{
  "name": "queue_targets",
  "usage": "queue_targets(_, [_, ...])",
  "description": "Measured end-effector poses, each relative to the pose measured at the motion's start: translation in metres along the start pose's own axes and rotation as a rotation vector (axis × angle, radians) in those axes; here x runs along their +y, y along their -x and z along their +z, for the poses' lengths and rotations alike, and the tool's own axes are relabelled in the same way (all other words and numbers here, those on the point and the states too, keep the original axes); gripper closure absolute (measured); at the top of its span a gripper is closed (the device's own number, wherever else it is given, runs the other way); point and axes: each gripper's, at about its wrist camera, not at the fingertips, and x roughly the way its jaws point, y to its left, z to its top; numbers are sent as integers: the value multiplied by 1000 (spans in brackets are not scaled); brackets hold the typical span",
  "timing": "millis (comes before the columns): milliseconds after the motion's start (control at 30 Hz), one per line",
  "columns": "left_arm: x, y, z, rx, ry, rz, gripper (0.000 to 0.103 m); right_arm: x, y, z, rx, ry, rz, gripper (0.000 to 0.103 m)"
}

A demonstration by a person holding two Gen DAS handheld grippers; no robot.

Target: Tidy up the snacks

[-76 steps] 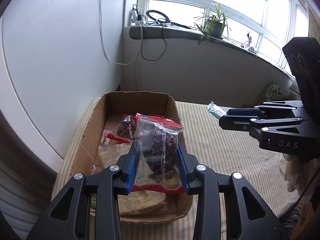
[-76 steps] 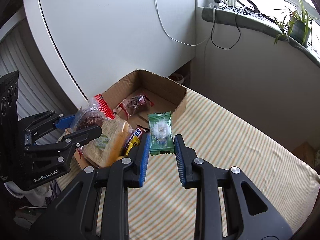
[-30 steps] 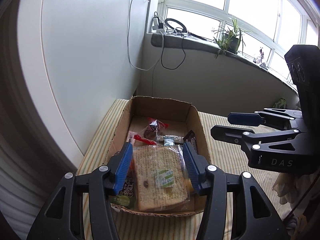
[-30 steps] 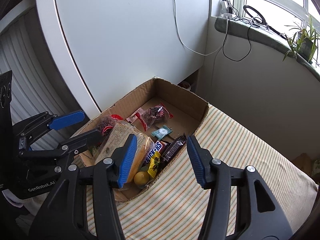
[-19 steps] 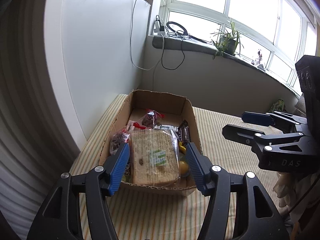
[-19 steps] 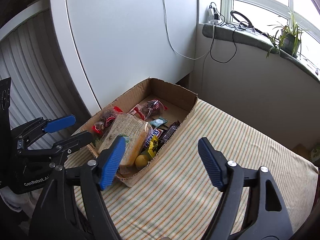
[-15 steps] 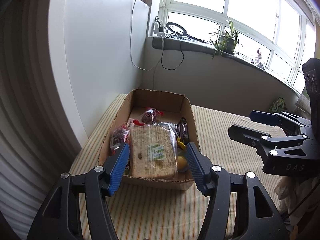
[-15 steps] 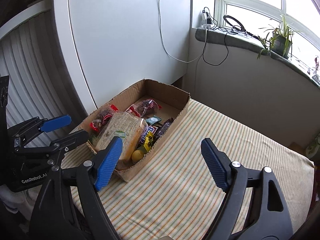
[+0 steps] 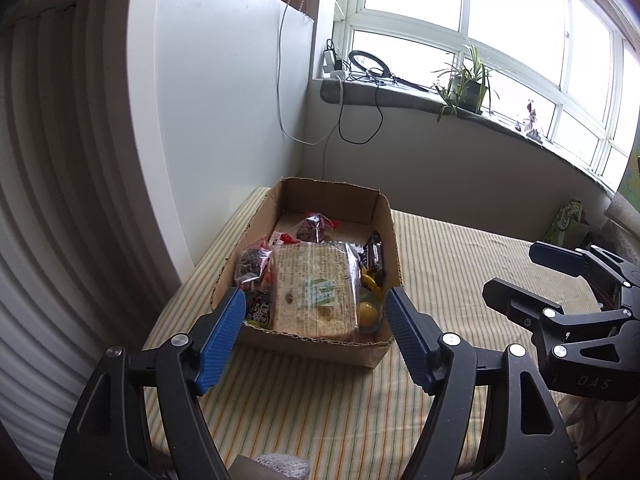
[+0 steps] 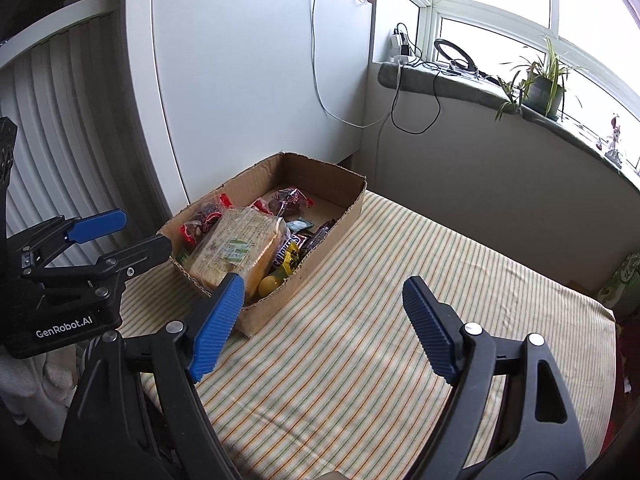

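Note:
A cardboard box (image 9: pixel 384 216) stands on the striped cloth and also shows in the right wrist view (image 10: pixel 352 200). It holds a wrapped bread loaf (image 9: pixel 312 288), red-wrapped snacks (image 9: pixel 316 226), chocolate bars (image 9: pixel 374 254) and a yellow round snack (image 9: pixel 368 312). My left gripper (image 9: pixel 314 336) is open and empty, held back from the box's near wall. My right gripper (image 10: pixel 320 324) is open and empty over the cloth, right of the box. Each gripper shows in the other's view, the left one (image 10: pixel 116 232) and the right one (image 9: pixel 532 272).
A white panel wall (image 10: pixel 248 80) stands behind the box with a cable hanging down it. A windowsill (image 9: pixel 420 96) holds a ring light and a potted plant (image 9: pixel 468 84). The striped cloth (image 10: pixel 420 300) stretches to the right. Ribbed blinds (image 9: pixel 48 200) are on the left.
Both grippers let go of their snacks into the box, opened wide and pulled back and up from it. The box now looks smaller and farther.

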Motion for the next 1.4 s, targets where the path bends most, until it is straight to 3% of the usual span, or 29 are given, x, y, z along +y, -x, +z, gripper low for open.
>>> queue_targets(1400, [-19, 4, -1, 18, 1, -8, 30, -17, 2, -11, 3, -63, -4, 19])
